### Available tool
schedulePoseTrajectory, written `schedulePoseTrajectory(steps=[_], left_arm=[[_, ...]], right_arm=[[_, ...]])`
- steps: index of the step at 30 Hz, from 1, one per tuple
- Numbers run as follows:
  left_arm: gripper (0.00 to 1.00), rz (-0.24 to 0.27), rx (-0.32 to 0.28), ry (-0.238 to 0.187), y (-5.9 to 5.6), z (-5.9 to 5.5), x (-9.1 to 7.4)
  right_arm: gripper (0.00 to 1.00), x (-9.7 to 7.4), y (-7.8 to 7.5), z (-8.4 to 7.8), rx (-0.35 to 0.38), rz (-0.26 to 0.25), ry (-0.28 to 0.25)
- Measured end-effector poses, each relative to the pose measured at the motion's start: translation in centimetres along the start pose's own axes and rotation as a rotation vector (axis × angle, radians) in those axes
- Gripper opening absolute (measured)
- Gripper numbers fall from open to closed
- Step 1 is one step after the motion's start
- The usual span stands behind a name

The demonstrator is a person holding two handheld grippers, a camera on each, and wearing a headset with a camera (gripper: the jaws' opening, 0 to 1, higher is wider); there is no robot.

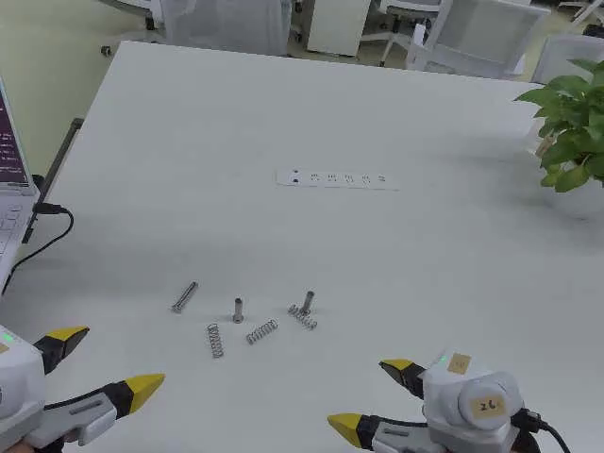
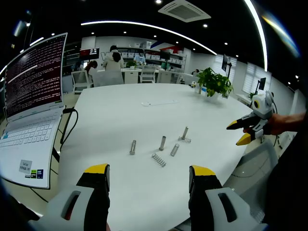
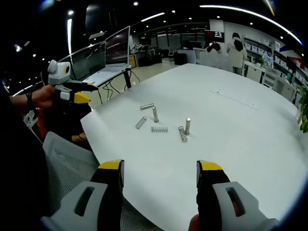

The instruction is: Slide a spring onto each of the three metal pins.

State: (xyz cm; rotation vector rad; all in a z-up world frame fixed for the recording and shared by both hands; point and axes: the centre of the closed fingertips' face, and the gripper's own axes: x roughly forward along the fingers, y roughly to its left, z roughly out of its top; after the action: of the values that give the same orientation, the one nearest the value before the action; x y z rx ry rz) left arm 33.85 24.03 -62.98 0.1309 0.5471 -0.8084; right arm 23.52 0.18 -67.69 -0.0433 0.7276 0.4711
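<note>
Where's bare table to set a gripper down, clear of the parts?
Free: the white table right of the pins, bordered by power strip, plant and right gripper; also everything beyond the strip. Crowded: pins and springs bunched ahead of the left gripper; laptop and cable at the left edge.

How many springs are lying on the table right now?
3. All lie loose on the table: the left spring, the middle spring beside it, and the right spring at the foot of the right pin. None seems hidden.
</note>
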Motion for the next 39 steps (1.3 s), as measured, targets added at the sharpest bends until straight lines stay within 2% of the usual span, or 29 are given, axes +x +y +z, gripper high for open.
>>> schedulePoseTrajectory(steps=[9, 13, 16, 22, 31, 39], left_arm=[[0.63, 0.011, 0.006, -0.009, 0.3, 0.4, 0.0], [0.62, 0.026, -0.006, -0.009, 0.7, 0.0, 0.0], [0.62, 0.029, -0.015, -0.011, 0.5, -0.2, 0.0], [0.62, 0.023, -0.009, 0.011, 0.1, -0.9, 0.3], [0.63, 0.026, -0.003, 0.010, 0.2, -0.7, 0.4], [0.63, 0.033, 0.000, 0.011, 0.8, -0.3, 0.4]], right_arm=[[0.62, 0.8, 0.4, 1.8, -0.016, 0.013, -0.023], [0.62, 1.0, 0.2, 2.3, -0.046, 0.021, -0.017], [0.62, 0.9, 0.1, 2.6, -0.062, 0.022, -0.018], [0.62, 0.9, -0.1, 2.5, -0.062, 0.031, -0.019], [0.62, 0.9, -0.6, 2.0, -0.068, 0.030, -0.010], [0.62, 0.9, -1.1, 2.4, -0.048, 0.019, -0.027]])
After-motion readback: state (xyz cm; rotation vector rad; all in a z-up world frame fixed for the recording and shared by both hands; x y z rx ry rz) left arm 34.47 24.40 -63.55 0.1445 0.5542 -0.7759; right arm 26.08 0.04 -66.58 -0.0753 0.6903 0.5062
